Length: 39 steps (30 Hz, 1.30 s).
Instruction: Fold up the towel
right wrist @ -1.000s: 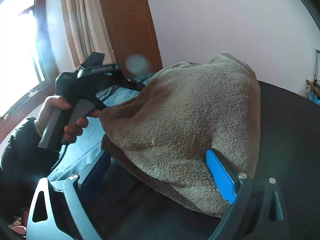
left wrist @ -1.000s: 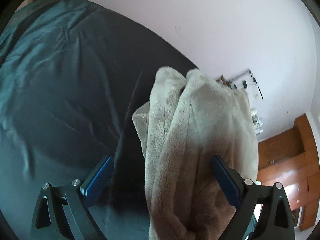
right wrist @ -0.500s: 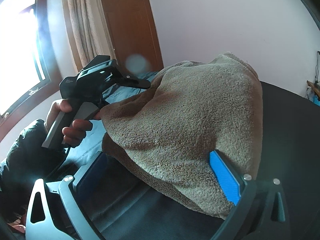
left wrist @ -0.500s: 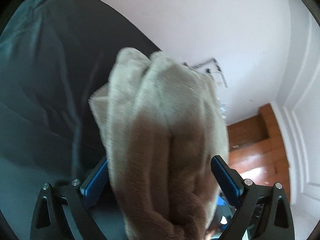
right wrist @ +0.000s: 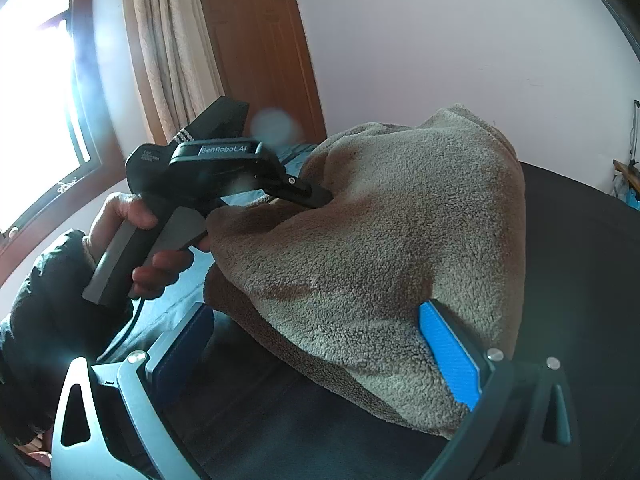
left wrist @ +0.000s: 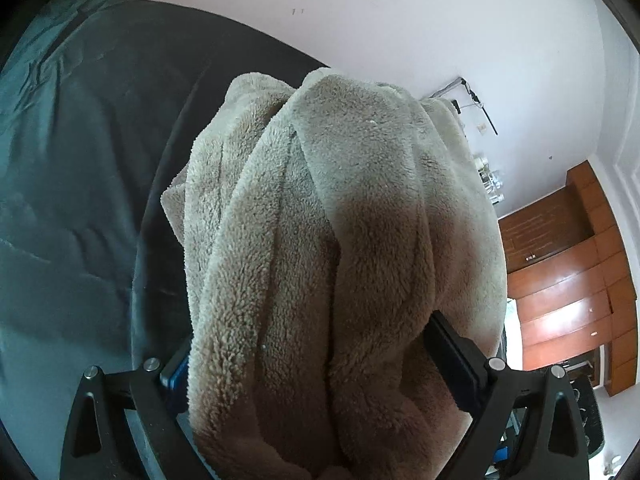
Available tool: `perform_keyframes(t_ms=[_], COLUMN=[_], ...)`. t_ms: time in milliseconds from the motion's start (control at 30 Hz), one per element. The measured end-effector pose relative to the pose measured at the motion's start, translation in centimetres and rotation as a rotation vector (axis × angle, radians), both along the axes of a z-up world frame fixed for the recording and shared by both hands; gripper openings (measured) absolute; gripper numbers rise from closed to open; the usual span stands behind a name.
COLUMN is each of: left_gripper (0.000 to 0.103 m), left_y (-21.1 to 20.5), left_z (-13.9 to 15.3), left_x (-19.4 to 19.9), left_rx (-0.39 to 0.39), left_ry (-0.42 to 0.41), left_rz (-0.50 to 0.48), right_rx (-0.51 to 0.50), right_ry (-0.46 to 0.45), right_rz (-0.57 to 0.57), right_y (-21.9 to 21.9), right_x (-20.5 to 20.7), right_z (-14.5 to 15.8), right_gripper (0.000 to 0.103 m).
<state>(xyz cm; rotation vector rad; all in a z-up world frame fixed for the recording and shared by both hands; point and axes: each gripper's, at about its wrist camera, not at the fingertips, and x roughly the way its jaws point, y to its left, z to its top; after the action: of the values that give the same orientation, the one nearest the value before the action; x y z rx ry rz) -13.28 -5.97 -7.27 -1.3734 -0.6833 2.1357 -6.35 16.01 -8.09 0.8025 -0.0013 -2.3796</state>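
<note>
A beige fleece towel (left wrist: 340, 220) lies bunched in a mound on the dark bed cover (left wrist: 80, 160). In the left wrist view it fills the gap between the wide-apart fingers of my left gripper (left wrist: 316, 364), covering most of the left pad; the jaws stand open. In the right wrist view the towel (right wrist: 380, 232) rises as a heap, and my left gripper (right wrist: 320, 200), held by a hand (right wrist: 128, 216), pokes its fingers into the upper left of the towel. My right gripper (right wrist: 316, 348) is open, and the towel's lower edge rests over its right blue pad (right wrist: 448, 352).
The dark cover (right wrist: 580, 280) spreads to the right of the towel. A window (right wrist: 36, 80), a curtain (right wrist: 168, 48) and a wooden door (right wrist: 256, 40) stand at the back left. Wooden cabinets (left wrist: 560, 280) and a white wall (left wrist: 400, 20) lie beyond the bed.
My left gripper has pushed further into the towel, which now fills its whole gap instead of the right half. The right gripper has barely moved.
</note>
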Motion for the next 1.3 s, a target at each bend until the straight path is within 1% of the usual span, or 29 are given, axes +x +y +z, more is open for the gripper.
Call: perform_keyframes(t_ms=[100,200,300,367,433,567,767,867,1000,1067,1100,1167,1233,1300], left_gripper=[0.099,0.099,0.099,0.099,0.099,0.099,0.099,0.099,0.099,0.099,0.099,0.099,0.099,0.099], left_y=[-0.2,-0.3,-0.1,0.0,1.8,2.4,2.5,2.3,2.9,3.3,3.4,3.8,2.5,2.2], left_z=[0.0,0.1,-0.1,-0.2,-0.5,-0.6,-1.1,-1.2,-1.3,-1.3,-1.4,-1.5,-1.4,-1.3], left_x=[0.8,1.1,1.4,1.6,1.2,1.1,0.9,0.8,0.4,0.2,0.2,0.0,0.5,0.8], left_rx=[0.012,0.021,0.027,0.030,0.031,0.034,0.056,0.062,0.062,0.063,0.063,0.063,0.064,0.063], left_ry=[0.032,0.045,0.056,0.062,0.066,0.072,0.073,0.071,0.071,0.071,0.071,0.072,0.072,0.073], left_rz=[0.005,0.004,-0.002,-0.005,-0.007,-0.008,-0.010,-0.010,-0.010,-0.010,-0.010,-0.009,-0.009,-0.008], right_rx=[-0.044,-0.124,-0.198,-0.245,-0.274,-0.302,-0.401,-0.437,-0.506,-0.530,-0.538,-0.522,-0.496,-0.478], right_ry=[-0.011,-0.071,-0.100,-0.125,-0.183,-0.335,-0.460,-0.489,-0.539,-0.550,-0.554,-0.550,-0.540,-0.539], right_rz=[0.002,-0.017,-0.098,-0.157,-0.221,-0.244,-0.204,-0.172,-0.119,-0.090,-0.076,-0.057,-0.062,-0.066], right_y=[0.8,2.5,5.4,7.1,8.9,10.3,9.3,8.8,8.4,7.9,7.7,6.9,6.3,5.9], right_x=[0.0,-0.8,-2.4,-3.9,-5.9,-10.3,-13.7,-14.4,-15.0,-15.0,-15.0,-14.9,-14.9,-15.0], right_z=[0.4,1.8,3.6,3.8,3.7,1.3,-1.6,-2.2,-3.2,-3.5,-3.6,-3.6,-3.4,-3.4], right_gripper=[0.102,0.102,0.102,0.102,0.102,0.102,0.102,0.102,0.102,0.103,0.103,0.102,0.102,0.102])
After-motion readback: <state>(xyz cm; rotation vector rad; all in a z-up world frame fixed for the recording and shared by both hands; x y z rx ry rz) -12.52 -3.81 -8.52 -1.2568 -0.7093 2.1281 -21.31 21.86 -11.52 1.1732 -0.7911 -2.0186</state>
